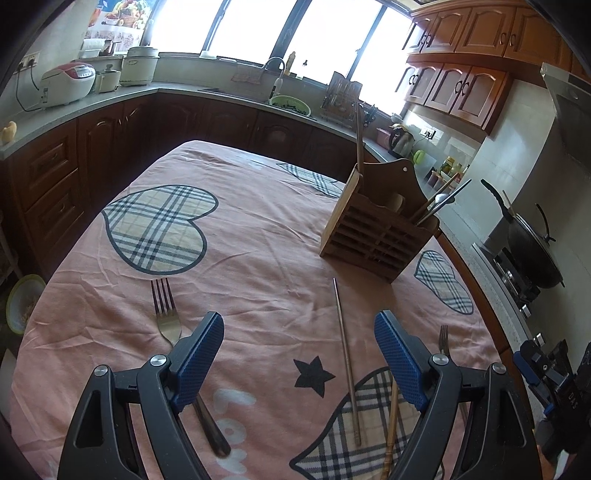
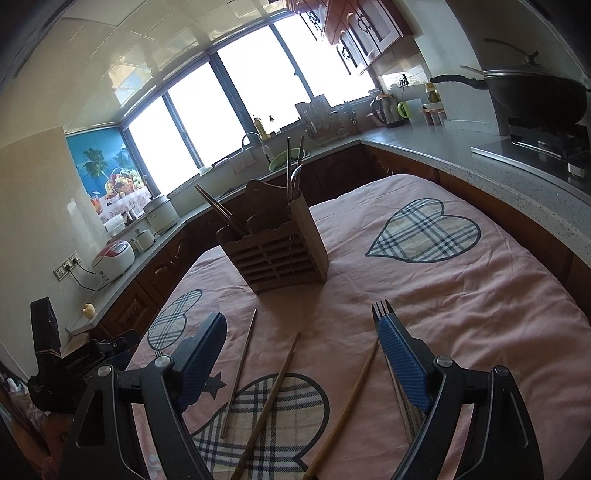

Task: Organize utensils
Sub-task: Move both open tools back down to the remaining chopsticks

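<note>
Both views are fisheye, each looking forward and down along its own gripper's fingers from low over the pink tablecloth (image 1: 258,240). The left wrist view faces the wooden utensil holder (image 1: 376,229) at right of centre, near, with the windows along the top. The right wrist view has the same holder (image 2: 275,251) at centre-left. Both share the holder, cloth and loose chopsticks (image 1: 345,354).

Daylight floods through blown-out windows (image 1: 295,29); interior dimmer, sharp focus, strong fisheye bending, dark corners.
</note>
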### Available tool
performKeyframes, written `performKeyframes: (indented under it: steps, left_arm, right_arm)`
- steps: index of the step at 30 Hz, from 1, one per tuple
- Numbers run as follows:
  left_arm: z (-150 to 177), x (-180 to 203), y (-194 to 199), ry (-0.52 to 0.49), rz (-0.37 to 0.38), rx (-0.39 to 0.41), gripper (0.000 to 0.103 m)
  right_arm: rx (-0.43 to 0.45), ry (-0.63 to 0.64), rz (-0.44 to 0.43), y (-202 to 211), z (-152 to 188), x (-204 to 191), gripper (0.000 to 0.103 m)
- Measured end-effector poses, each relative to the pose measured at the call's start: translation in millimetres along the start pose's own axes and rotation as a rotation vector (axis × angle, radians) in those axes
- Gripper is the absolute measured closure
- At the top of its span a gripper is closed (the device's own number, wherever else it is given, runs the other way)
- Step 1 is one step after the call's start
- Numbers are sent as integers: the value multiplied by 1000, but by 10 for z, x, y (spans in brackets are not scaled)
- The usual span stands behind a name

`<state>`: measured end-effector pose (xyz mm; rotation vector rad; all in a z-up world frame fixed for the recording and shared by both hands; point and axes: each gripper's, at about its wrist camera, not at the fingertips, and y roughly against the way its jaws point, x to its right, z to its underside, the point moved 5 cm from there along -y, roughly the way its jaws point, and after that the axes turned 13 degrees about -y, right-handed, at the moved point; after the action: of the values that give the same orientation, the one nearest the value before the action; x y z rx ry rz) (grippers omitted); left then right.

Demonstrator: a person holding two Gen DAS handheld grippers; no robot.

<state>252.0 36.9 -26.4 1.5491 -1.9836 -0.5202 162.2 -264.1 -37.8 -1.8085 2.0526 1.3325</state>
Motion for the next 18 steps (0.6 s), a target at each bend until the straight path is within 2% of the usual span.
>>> performKeyframes:
  steps: [10,18]
  left_arm:
    - [-15,60,-218,-28,-14,-71,19]
    - [-15,153,-510,-70,-20,-161,21]
  right_arm:
    - [-72,14,36,-212,121,61,19]
    - [-146,-2,84,-434,239,212,40]
